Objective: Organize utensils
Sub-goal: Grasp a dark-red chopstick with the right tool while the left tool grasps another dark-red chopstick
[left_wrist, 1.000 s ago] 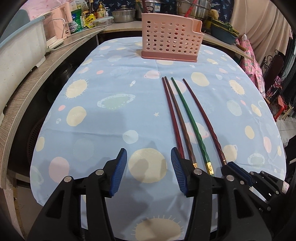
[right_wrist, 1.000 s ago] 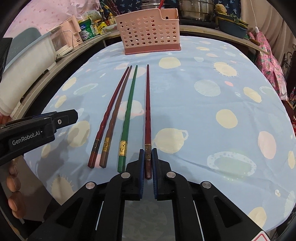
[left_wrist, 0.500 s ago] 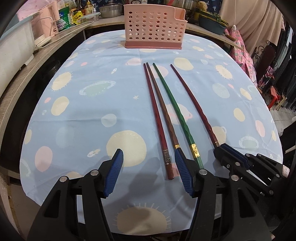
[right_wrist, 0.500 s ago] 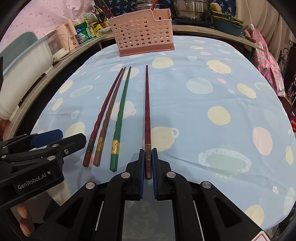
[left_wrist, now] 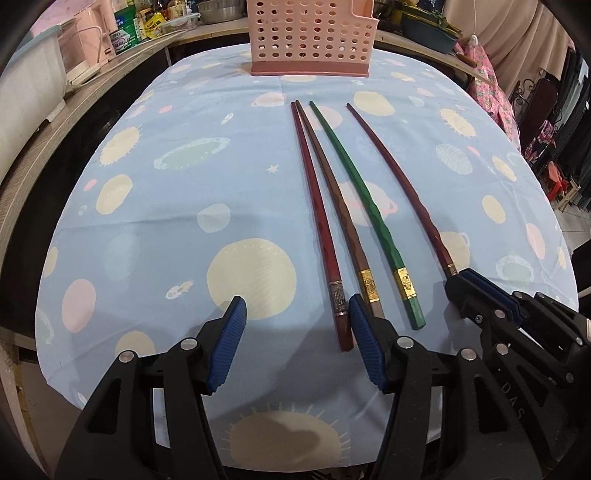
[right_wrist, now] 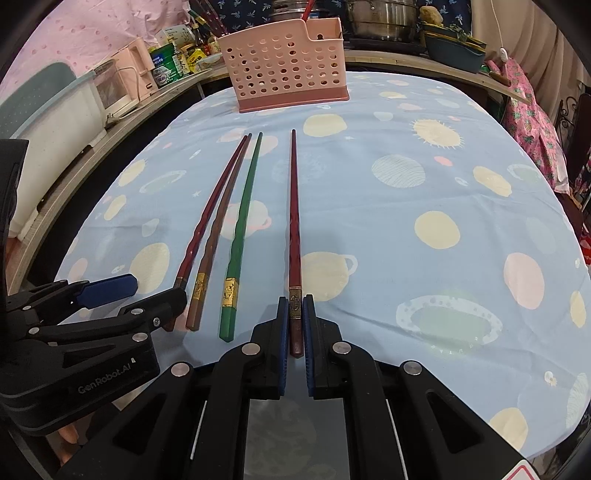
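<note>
Several long chopsticks lie side by side on the blue cloth: a red one (left_wrist: 321, 229), a brown one (left_wrist: 340, 218), a green one (left_wrist: 364, 206) and a dark red one (left_wrist: 399, 188). My right gripper (right_wrist: 295, 332) is shut on the dark red chopstick's (right_wrist: 294, 236) thick near end, which rests on the cloth. My left gripper (left_wrist: 295, 332) is open, its right finger beside the red chopstick's near end. It also shows in the right wrist view (right_wrist: 133, 299). The pink perforated utensil basket (left_wrist: 314, 37) stands at the far end of the table.
The table (left_wrist: 166, 206) is covered by a blue cloth with planet prints. A counter at the left and back holds a pink appliance (right_wrist: 122, 81), bottles and steel pots (right_wrist: 380, 14). Floral fabric (right_wrist: 532, 125) hangs at the right.
My left gripper has moved forward and right, so the red chopstick's near end now lies just inside its right finger. My right gripper stays shut on the dark red chopstick.
</note>
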{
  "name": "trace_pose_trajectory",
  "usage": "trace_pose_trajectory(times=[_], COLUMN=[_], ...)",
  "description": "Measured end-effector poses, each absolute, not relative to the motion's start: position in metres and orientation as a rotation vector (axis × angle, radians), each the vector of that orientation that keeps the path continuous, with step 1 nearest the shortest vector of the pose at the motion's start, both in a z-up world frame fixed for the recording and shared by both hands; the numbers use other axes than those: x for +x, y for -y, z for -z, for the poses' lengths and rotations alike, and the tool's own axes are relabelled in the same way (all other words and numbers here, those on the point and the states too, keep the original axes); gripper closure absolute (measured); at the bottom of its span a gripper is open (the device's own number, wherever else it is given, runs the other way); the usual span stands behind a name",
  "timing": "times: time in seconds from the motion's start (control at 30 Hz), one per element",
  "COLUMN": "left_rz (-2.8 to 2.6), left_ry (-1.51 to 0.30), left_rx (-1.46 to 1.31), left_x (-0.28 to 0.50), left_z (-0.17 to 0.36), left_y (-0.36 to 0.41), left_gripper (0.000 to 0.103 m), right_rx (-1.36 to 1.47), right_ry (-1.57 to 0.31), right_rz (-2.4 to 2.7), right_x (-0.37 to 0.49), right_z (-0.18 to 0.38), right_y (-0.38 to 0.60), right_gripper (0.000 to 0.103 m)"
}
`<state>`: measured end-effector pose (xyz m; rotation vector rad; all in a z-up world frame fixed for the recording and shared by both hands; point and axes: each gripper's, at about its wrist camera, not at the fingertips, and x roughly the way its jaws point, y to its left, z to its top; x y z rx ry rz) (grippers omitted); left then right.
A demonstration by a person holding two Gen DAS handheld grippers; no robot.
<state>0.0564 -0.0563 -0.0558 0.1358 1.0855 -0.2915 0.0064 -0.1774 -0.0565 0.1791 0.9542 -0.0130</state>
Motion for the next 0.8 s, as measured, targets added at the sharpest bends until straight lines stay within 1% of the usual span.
trace_pose_trajectory(times=[0.13, 0.23, 0.33, 0.4, 0.47, 0.53, 0.57, 0.63, 0.8], left_rz=[0.285, 0.280, 0.275, 0.274, 0.274, 0.275, 0.277, 0.285, 0.290], left_ry=[-1.082, -1.079, -1.078, -1.078, -1.080, -1.082, -1.083, -1.089, -1.095], left_rx=[0.143, 0.146, 0.142, 0.137, 0.130, 0.129, 0.129, 0.122, 0.109], left_x=[0.0566, 0.0568, 0.0576, 0.0588, 0.0600, 0.0608, 0.0613, 0.0623, 0.0644], left_z=[0.0559, 0.0555, 0.0549, 0.0545, 0.0544, 0.0544, 0.0543, 0.0540, 0.0537], left_y=[0.0573, 0.0571, 0.0558, 0.0543, 0.0529, 0.0520, 0.0519, 0.0509, 0.0504], left_gripper=[0.049, 0.051, 0.059, 0.068, 0.074, 0.082, 0.090, 0.096, 0.096], right_rx=[0.178, 0.176, 0.177, 0.176, 0.177, 0.176, 0.176, 0.177, 0.175], right_ry=[-0.954, -0.954, -0.954, -0.954, -0.954, -0.954, -0.953, -0.954, -0.954], right_rz=[0.013, 0.014, 0.014, 0.014, 0.014, 0.014, 0.014, 0.013, 0.013], right_x=[0.0064, 0.0063, 0.0061, 0.0061, 0.0061, 0.0061, 0.0060, 0.0061, 0.0064], right_z=[0.0566, 0.0562, 0.0563, 0.0564, 0.0564, 0.0564, 0.0564, 0.0563, 0.0562], right_y=[0.1775, 0.1771, 0.1767, 0.1767, 0.1767, 0.1766, 0.1766, 0.1767, 0.1764], right_gripper=[0.096, 0.096, 0.096, 0.096, 0.096, 0.096, 0.096, 0.096, 0.096])
